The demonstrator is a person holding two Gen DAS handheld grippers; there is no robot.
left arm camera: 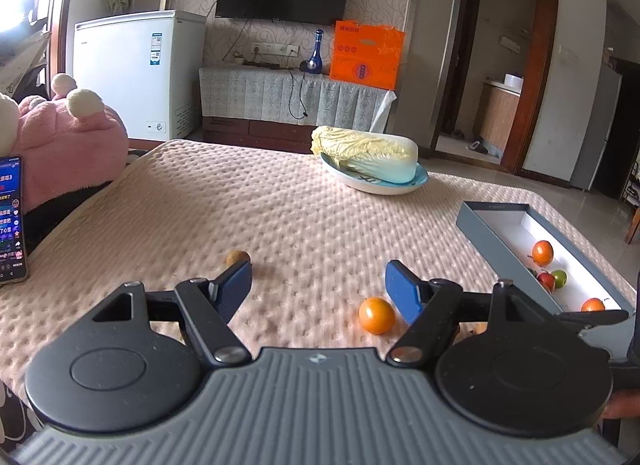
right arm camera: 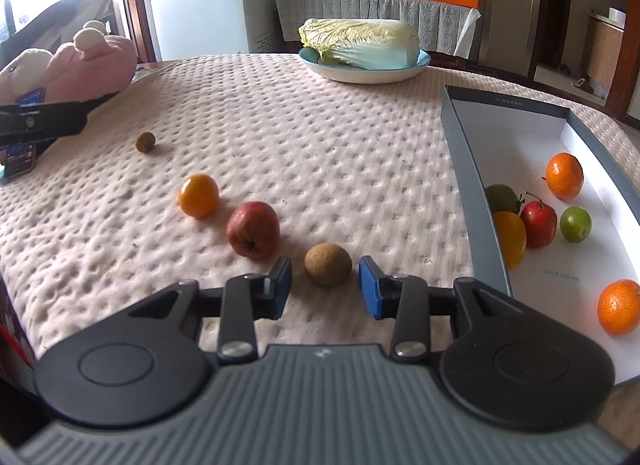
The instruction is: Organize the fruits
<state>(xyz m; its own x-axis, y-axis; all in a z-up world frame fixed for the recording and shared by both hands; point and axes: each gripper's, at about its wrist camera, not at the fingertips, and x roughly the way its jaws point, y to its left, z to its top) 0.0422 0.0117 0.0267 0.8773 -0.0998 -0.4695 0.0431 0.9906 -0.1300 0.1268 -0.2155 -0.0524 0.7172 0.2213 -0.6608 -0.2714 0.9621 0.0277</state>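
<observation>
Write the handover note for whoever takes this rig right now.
Left gripper: open, empty, low over the cloth, an orange just inside its right finger.
Right gripper: open, empty, a brown fruit just ahead between its fingers, not gripped.
Done: six fruits lie in the grey box, among them a small red apple.
Left on the cloth: that brown fruit, a red apple, the orange, a smaller brown fruit.

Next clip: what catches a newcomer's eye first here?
The cabbage on a plate at the table's far side. Then the box at right holding bright fruit, and loose fruit on the cloth: an apple and a brown fruit just ahead of the open right gripper.
</observation>
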